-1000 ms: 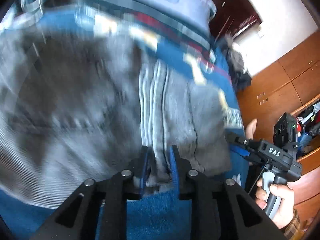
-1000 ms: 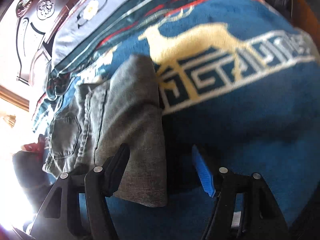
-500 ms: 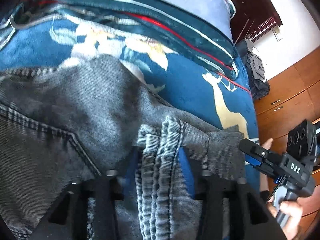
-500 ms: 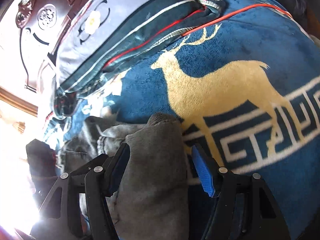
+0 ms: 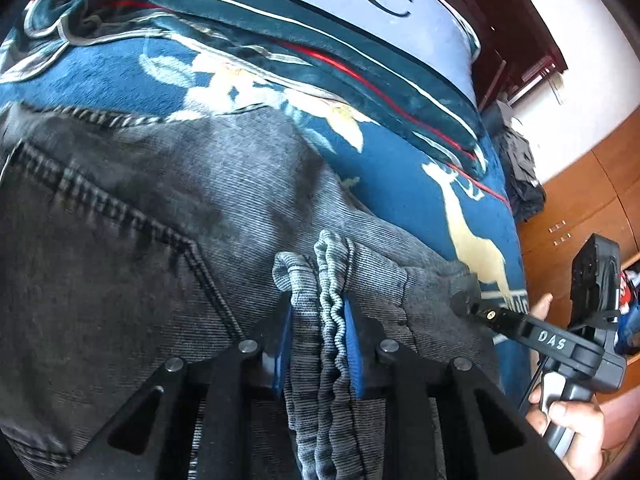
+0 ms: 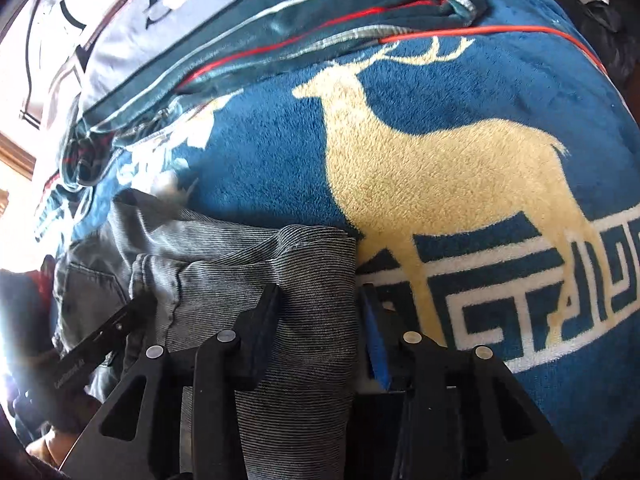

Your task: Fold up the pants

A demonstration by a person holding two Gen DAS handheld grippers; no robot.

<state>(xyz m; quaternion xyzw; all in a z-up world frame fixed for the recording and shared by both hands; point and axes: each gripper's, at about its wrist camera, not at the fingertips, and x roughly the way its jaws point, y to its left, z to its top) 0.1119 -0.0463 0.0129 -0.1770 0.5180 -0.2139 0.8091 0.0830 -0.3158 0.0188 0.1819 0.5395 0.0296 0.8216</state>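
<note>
Grey denim pants point(image 5: 168, 208) with pale stitching lie on a deep-blue blanket point(image 6: 500, 92) patterned with a cream deer point(image 6: 440, 160), white flowers point(image 5: 240, 80) and red lines.

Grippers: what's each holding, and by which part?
Left gripper pinches the grey denim pants by a bunched hem edge. Right gripper, just closing, straddles a folded leg edge; a firm grip cannot be told.

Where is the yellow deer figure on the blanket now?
In the right wrist view the yellow deer fills the centre-right of the blue blanket, just right of the grey pants, above the white key-pattern border.
</note>
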